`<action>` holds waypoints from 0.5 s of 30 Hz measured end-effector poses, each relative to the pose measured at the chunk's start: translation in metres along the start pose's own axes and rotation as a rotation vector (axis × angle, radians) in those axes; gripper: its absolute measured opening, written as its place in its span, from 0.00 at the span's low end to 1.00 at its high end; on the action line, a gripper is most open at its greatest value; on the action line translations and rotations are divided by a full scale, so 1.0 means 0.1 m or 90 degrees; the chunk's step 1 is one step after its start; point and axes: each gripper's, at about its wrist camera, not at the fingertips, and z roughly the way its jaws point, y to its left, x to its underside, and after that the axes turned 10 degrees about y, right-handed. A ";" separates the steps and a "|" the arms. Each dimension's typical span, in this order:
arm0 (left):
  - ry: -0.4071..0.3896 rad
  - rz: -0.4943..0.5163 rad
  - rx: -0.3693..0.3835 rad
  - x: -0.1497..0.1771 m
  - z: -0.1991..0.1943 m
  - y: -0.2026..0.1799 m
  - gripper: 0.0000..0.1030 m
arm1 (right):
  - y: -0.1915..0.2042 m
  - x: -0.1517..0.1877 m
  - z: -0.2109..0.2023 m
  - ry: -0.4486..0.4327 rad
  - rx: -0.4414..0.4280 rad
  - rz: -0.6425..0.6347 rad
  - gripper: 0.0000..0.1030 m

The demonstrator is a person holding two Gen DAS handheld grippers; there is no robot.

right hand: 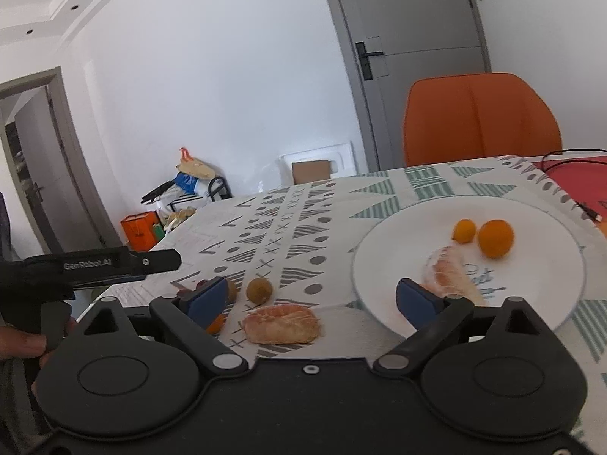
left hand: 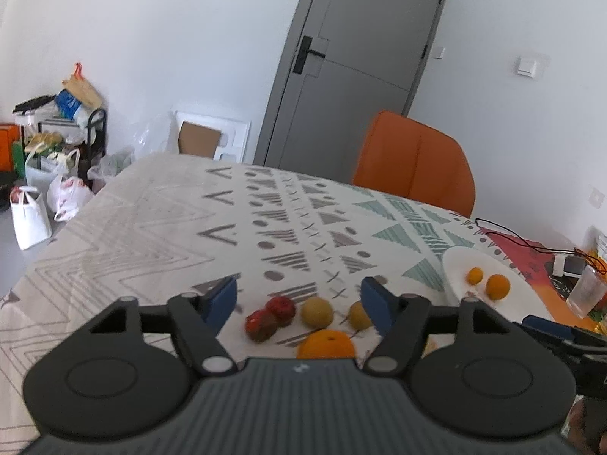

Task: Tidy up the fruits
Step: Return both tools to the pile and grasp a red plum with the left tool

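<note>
L gripper (left hand: 299, 299) jaws released, empty, over red fruits (left hand: 271, 318) and orange (left hand: 325, 344) on counter (left hand: 132, 227). R gripper (right hand: 311, 299) jaws released over peeled segment (right hand: 281, 324); plate (right hand: 398, 250) at 2 o'clock.

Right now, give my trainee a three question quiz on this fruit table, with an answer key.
1. True or false: the white plate holds two orange fruits.
2. Which lies on the tablecloth beside the plate? A) peeled citrus piece B) banana C) knife
3. Fill in: neither hand-held gripper, left or right, grips any ____.

Key: 1 true; 2 A; 3 fruit
</note>
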 end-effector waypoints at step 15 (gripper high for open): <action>0.049 -0.036 0.011 0.05 0.33 0.30 0.52 | 0.29 -0.03 0.40 0.056 -0.016 -0.027 0.81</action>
